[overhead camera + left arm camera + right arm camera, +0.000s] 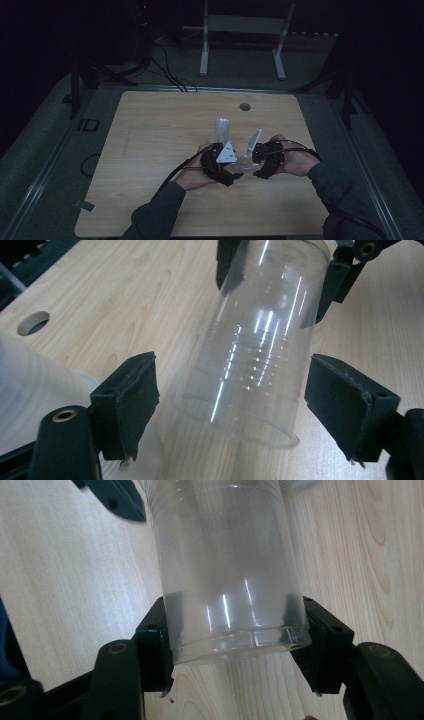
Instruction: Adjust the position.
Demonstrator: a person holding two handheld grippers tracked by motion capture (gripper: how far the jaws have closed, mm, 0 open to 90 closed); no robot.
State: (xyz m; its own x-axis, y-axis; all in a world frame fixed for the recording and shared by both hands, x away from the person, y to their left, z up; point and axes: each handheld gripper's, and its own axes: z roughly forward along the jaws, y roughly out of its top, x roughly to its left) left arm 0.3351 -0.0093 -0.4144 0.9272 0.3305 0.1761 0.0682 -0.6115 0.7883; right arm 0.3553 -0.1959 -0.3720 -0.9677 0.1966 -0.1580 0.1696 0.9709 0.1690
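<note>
A clear plastic cup (243,163) lies on its side between my two grippers, just above the wooden table (150,150). My right gripper (265,158) is shut on its base end (235,630), one pad pressing on each side. The cup's open rim (240,425) points toward my left gripper (220,163), whose jaws stand wide on either side of it without touching (235,410). In the left gripper view the right gripper's fingers (340,280) clamp the cup's far end. A second, cloudy cup (221,130) stands upright just behind the left gripper.
The cloudy cup (30,385) looms close at the left of the left gripper view. A round cable hole (244,106) sits near the table's far edge. A white frame (240,35) and cables lie on the floor beyond the table.
</note>
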